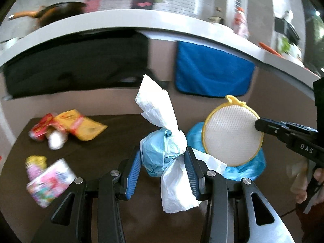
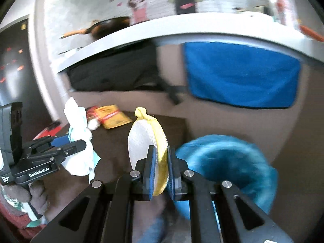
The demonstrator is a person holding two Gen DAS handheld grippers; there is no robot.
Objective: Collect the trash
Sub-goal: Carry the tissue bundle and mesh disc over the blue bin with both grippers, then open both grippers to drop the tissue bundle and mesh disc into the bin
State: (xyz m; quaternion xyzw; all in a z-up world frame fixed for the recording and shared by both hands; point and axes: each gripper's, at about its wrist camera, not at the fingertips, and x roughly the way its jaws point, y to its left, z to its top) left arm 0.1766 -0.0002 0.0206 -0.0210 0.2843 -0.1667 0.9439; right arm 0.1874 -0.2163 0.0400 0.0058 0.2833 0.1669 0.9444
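Bench [image 1: 113, 129] is dark brown, with crinkly yellow and red snack wrappers [image 1: 68, 125] still on its far left and a blue plastic-lined bin [image 2: 226, 162] open at the right. Left tool [image 1: 163, 169] is clamped on a wad of white tissue and pale blue plastic [image 1: 162, 149], held in the air just left of the bin, while the right tool [image 2: 161, 173] pinches a round white mesh scrubber with yellow trim [image 2: 145, 141] by its edge. I'd get each one fully over the bin mouth before letting go, since that tissue tail could easily catch on the rim.
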